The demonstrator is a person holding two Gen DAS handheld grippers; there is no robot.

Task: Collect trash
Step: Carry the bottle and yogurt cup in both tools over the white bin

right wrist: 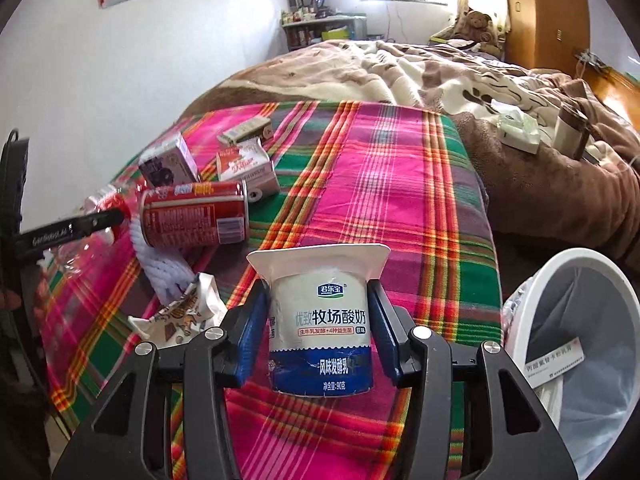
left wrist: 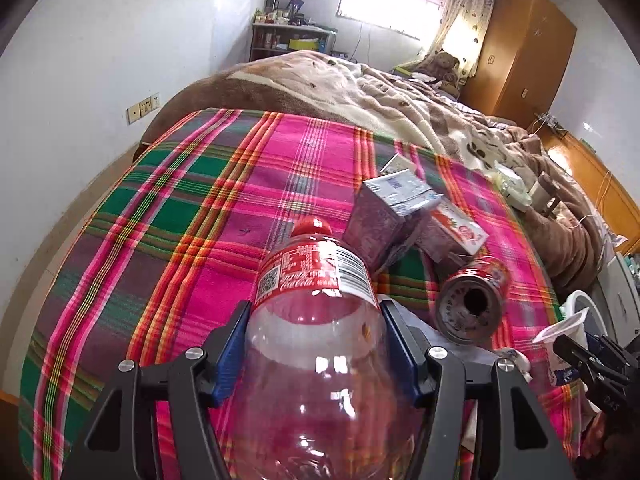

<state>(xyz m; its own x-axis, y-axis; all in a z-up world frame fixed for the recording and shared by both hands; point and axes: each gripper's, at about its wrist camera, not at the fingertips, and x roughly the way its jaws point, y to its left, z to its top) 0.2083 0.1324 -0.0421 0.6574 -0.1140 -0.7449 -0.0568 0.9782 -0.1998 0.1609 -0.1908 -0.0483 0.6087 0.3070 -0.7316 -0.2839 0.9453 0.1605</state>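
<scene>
At the bed's near edge, left gripper (left wrist: 314, 322) pinches the plastic bottle (left wrist: 316, 320), right gripper (right wrist: 318, 312) pinches the yogurt cup (right wrist: 320, 320). Pickup looks done; next, carry both to the bin (right wrist: 532, 280) just off the right edge.

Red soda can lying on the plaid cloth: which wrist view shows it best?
The right wrist view: the red soda can lies side-on, its label and full length visible, beside the milk cartons. The left wrist view shows the same can end-on, mostly its opened top, blurred and foreshortened.
</scene>
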